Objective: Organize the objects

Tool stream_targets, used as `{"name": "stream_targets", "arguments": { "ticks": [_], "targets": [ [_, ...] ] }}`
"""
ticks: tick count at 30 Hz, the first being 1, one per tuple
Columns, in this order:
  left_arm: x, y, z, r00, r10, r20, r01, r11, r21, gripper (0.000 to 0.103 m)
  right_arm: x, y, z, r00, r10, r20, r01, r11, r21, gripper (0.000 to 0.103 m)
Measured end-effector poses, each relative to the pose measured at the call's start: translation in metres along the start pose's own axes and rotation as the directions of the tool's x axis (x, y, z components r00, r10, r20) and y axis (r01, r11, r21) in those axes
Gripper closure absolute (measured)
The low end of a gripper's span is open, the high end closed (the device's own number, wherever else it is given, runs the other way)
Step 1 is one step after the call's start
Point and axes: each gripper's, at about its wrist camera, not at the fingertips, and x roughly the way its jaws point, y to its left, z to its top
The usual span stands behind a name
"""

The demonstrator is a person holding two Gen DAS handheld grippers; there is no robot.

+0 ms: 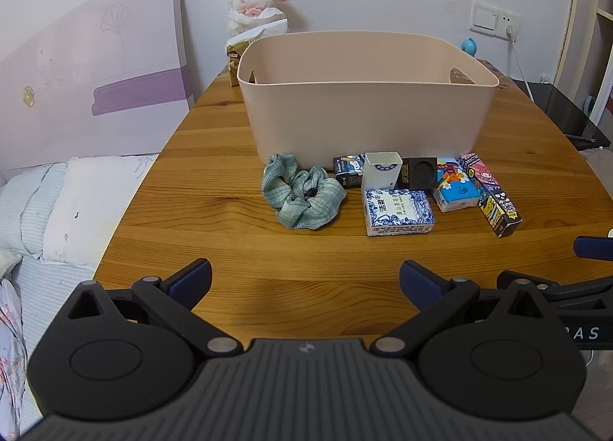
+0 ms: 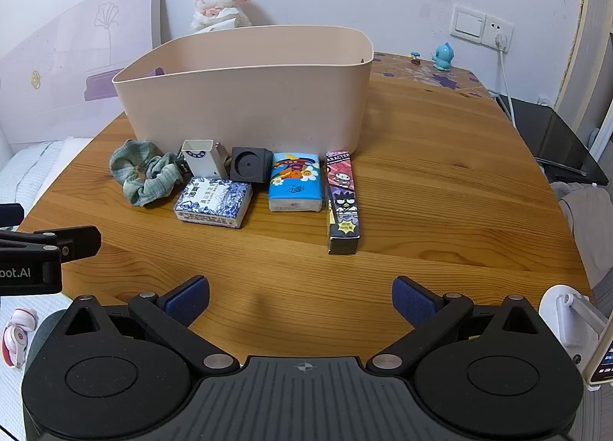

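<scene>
A beige plastic bin [image 1: 367, 108] [image 2: 245, 96] stands on the wooden table [image 1: 214, 188] [image 2: 440, 188]. In front of it lie a green scrunchie [image 1: 302, 192] [image 2: 143, 173], a blue-and-white tissue pack [image 1: 398, 211] [image 2: 212, 201], a white open box [image 1: 381, 171] [image 2: 201, 159], a black cube [image 1: 419, 172] [image 2: 251, 164], a cartoon tissue pack [image 1: 456, 188] [image 2: 294, 182], a long character box [image 1: 494, 196] [image 2: 342, 203] and a small dark carton [image 1: 348, 169]. My left gripper [image 1: 304, 282] is open and empty near the front edge. My right gripper [image 2: 300, 301] is open and empty beside it.
A plush lamb [image 1: 254, 0] [image 2: 218, 0] and a snack bag [image 1: 235, 62] sit behind the bin. A blue figurine [image 2: 442, 56] stands at the back right. A bed [image 1: 49, 211] lies left of the table. A dark side table [image 2: 555, 142] stands at the right.
</scene>
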Motion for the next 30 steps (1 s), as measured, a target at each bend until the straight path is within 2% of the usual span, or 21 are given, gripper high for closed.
{"name": "stream_targets", "arguments": {
  "ticks": [30],
  "targets": [
    [0.0007, 0.0064, -0.0023, 1.000, -0.017, 0.006, 0.017, 1.000, -0.006, 0.000, -0.0050, 0.0037, 0.0000, 1.000, -0.023, 0.006, 0.023, 1.000, -0.007, 0.000]
  ]
}}
